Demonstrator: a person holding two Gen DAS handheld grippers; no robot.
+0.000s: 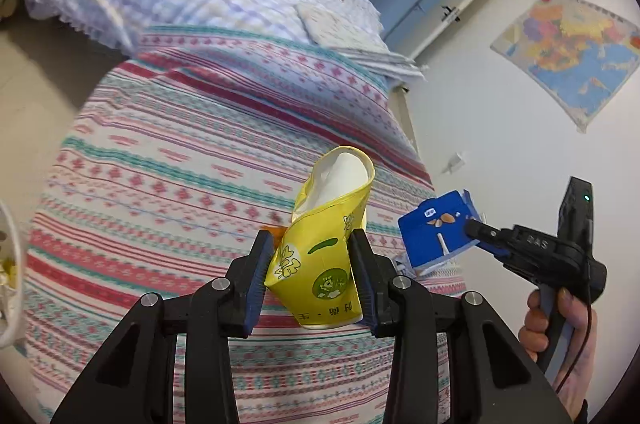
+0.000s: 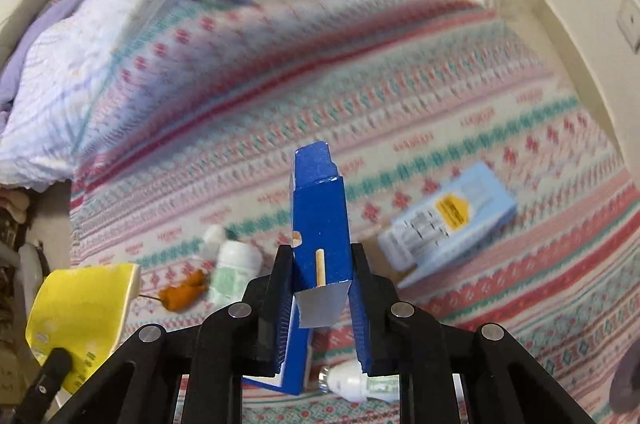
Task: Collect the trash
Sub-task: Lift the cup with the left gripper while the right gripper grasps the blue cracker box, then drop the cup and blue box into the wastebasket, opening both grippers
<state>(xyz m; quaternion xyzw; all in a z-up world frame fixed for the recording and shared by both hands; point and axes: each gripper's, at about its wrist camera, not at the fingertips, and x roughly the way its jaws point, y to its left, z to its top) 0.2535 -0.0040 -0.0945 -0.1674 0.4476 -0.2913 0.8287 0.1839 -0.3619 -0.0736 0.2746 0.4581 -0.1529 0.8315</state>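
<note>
Already both jaws are clamped on trash above the bed (image 2: 500, 127): left gripper (image 1: 312, 260) on a yellow cup (image 1: 320, 256), right gripper (image 2: 320, 288) on a blue carton (image 2: 320, 224). Bottles (image 2: 232, 264), a box (image 2: 448, 220) and peel (image 2: 182, 294) remain mid-bed.

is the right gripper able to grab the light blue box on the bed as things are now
Probably not yet. The right gripper is already shut on the dark blue carton, so its jaws are full. The light blue box lies uncovered on the bedspread, so the path itself looks free.
</note>
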